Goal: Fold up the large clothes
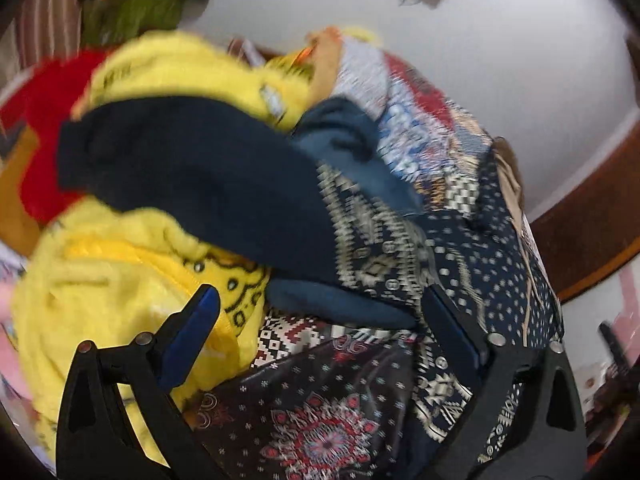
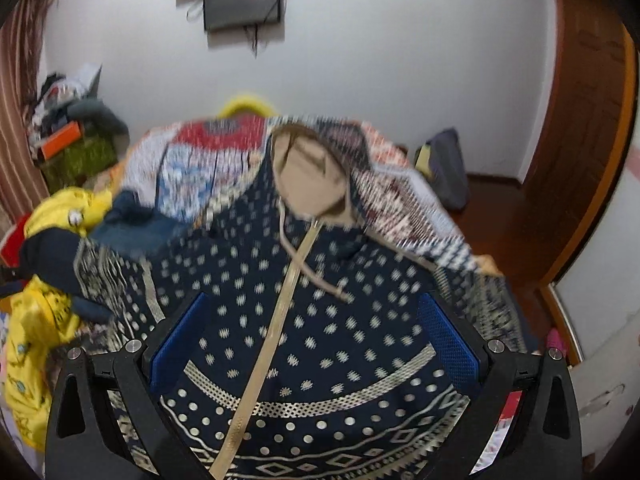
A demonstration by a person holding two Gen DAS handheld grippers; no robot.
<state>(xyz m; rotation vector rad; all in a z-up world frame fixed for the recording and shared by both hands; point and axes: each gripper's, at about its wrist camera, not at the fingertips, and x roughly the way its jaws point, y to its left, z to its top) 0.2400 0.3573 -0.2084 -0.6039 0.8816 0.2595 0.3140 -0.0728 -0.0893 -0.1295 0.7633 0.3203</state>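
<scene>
Navy patterned hoodie (image 2: 328,320) lay spread front-up on the bed, zip running up the middle, beige-lined hood (image 2: 316,176) at the far end on a patchwork bedspread (image 2: 400,200). Right gripper (image 2: 320,344) hovered over the hoodie's lower front, jaws spread wide, nothing btwn the blue pads. Left gripper (image 1: 320,320) sat above the hoodie's sleeve (image 1: 208,176) (dark cuff draped across yellow clothes (image 1: 112,280)), jaws likewise wide apart, no cloth pinched. Both views blurred. Red garment (image 1: 52,128) beyond the yellow pile.
</scene>
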